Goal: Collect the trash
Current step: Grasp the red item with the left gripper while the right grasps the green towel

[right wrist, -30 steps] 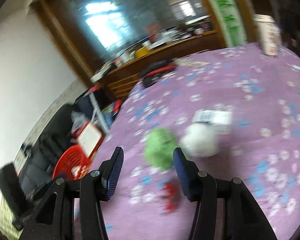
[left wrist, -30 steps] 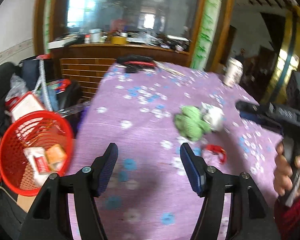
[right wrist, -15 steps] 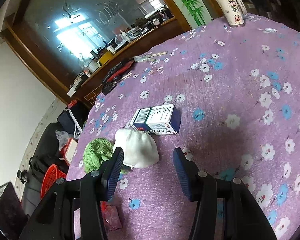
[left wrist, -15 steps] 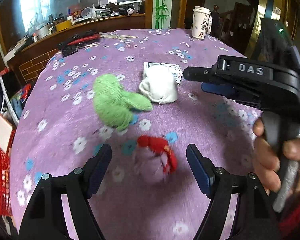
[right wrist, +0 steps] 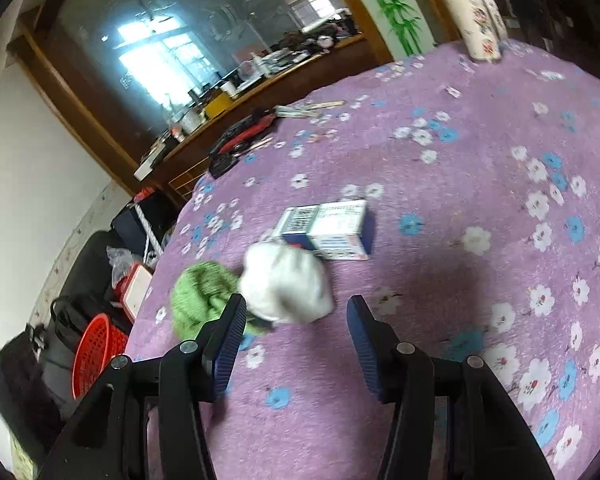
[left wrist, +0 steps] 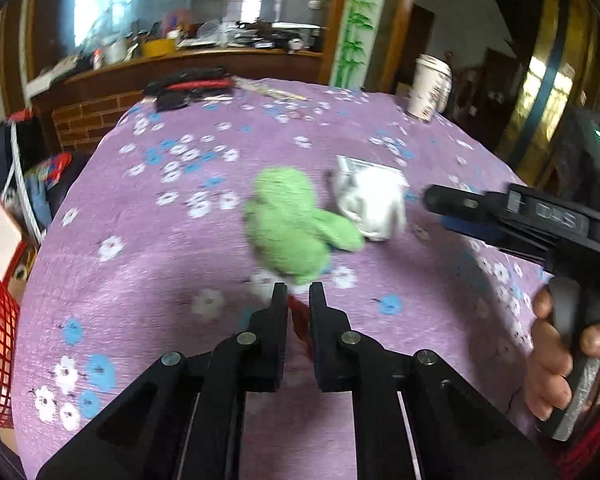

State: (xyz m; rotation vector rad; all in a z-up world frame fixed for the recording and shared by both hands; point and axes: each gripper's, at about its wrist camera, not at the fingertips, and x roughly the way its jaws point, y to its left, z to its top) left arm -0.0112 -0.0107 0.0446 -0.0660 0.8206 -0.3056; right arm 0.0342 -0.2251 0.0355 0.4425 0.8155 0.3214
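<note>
The left tongs (left wrist: 298, 294) had just closed — pinching a red wrapper (left wrist: 296, 312) against the purple counter (left wrist: 160, 260), the green wad (left wrist: 292, 224) just beyond their tips. The right tongs (right wrist: 296, 316) stood open, gripping nothing — the white wad (right wrist: 286, 286) just ahead of their tips, a small box (right wrist: 332, 230) beyond it.

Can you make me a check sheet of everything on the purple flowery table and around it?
Surface: purple flowered tablecloth, covers the table.
Job's things: green wad touching white wad; box behind; red wrapper.
Clutter: paper cup, black-and-red tool.
Grippers: left gripper jaws just closed on the red wrapper; right gripper open before the white wad.
Cables: nothing seen.
Surroundings: red basket beside table; cluttered counter.
</note>
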